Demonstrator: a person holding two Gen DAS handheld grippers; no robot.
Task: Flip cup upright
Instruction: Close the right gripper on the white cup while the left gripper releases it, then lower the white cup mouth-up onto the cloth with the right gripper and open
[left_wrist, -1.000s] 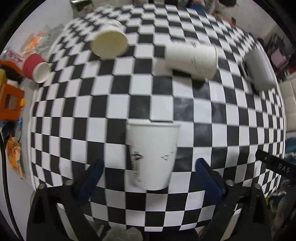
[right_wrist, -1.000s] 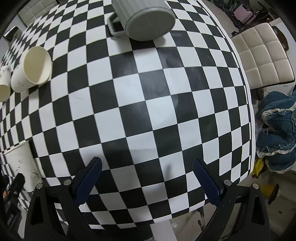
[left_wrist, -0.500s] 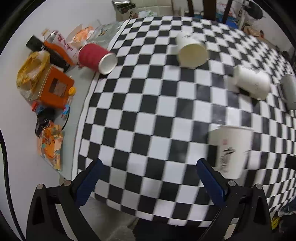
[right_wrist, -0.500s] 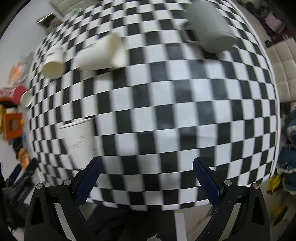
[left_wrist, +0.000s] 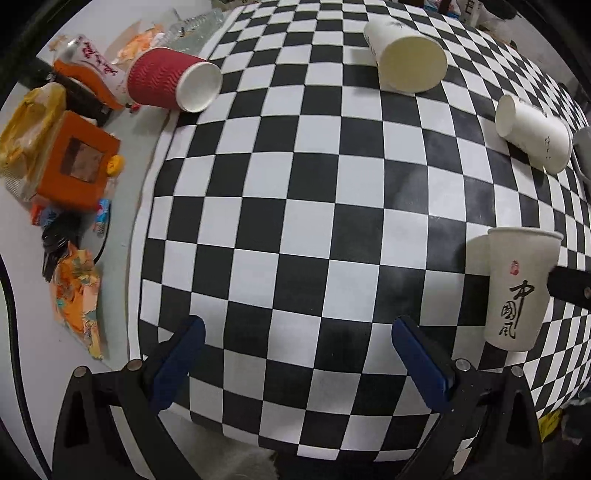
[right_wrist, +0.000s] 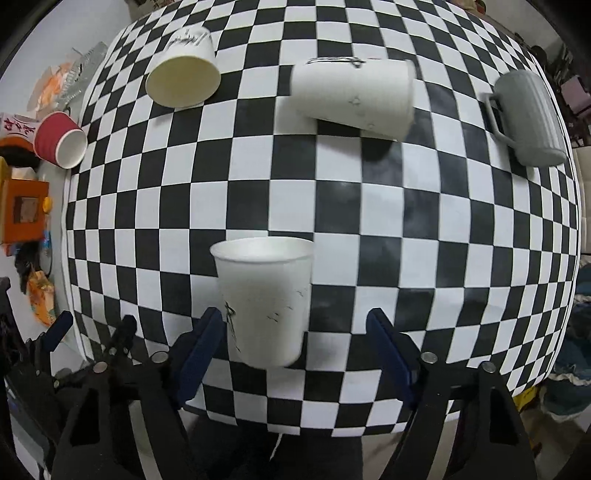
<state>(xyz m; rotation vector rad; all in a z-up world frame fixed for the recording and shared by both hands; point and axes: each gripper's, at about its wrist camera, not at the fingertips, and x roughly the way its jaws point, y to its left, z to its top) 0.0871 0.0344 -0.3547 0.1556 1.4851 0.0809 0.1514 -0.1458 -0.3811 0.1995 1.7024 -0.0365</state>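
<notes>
A white paper cup with black characters (left_wrist: 517, 288) stands upright on the checkered table, right of my open, empty left gripper (left_wrist: 295, 347). In the right wrist view that cup (right_wrist: 264, 299) stands just ahead of my open right gripper (right_wrist: 295, 347), nearer its left finger (right_wrist: 201, 341). Three more paper cups lie on their sides: a cream-mouthed one (left_wrist: 406, 55) (right_wrist: 183, 70), a white one (left_wrist: 532, 138) (right_wrist: 354, 98), and a red ribbed one (left_wrist: 170, 79) (right_wrist: 61, 144).
A grey ribbed mug (right_wrist: 526, 118) lies on its side at the far right. An orange box (left_wrist: 77, 162), snack packets (left_wrist: 77, 299) and wrappers crowd the grey strip left of the checkered cloth. The cloth's near edge (right_wrist: 332, 424) drops off below the fingers.
The left gripper has swung left, so the upright cup slid to the right of its view. The right gripper has turned toward the upright cup, which now sits just ahead of its fingers.
</notes>
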